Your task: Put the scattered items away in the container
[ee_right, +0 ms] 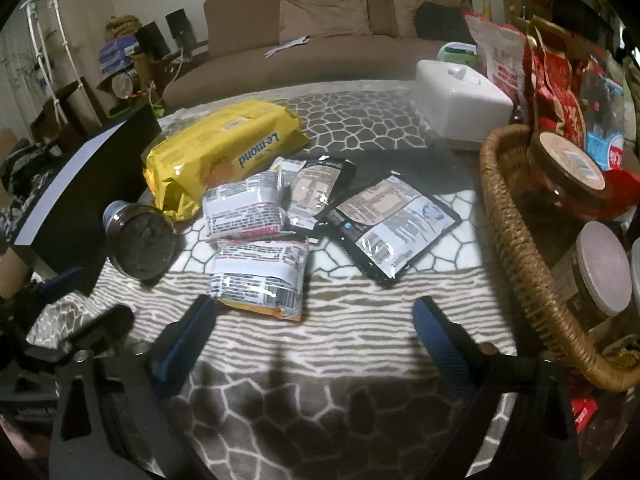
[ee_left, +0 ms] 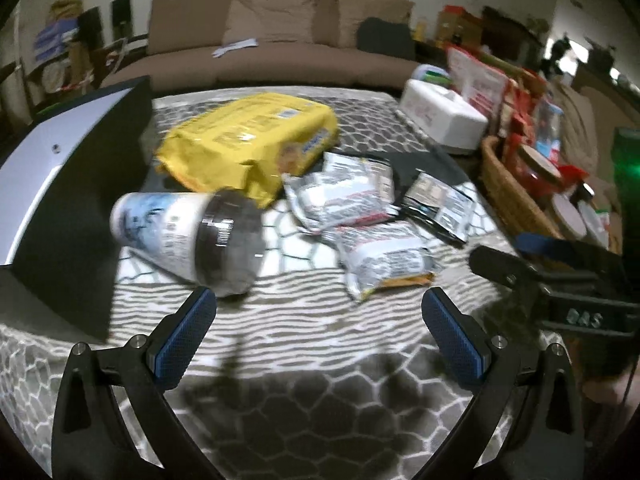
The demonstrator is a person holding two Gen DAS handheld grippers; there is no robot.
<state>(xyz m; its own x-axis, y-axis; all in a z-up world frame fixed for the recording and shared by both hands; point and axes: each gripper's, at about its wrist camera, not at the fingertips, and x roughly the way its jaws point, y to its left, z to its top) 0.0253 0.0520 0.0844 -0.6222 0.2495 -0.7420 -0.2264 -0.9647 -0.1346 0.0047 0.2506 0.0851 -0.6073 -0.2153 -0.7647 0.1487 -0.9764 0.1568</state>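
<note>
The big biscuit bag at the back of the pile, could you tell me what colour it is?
Yellow, with blue lettering; the biscuit bag shows best in the right wrist view.

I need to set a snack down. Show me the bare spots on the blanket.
Free: the striped strip of blanket in front of the snack packets, reaching to the basket. Crowded: around the yellow bag and the cup.

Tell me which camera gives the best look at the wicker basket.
The right wrist view. There the wicker basket shows its long woven rim curving toward the camera, with jars and red packets inside. The left wrist view catches only a short, blurred stretch of its wall at the right edge, partly behind the right gripper.
</note>
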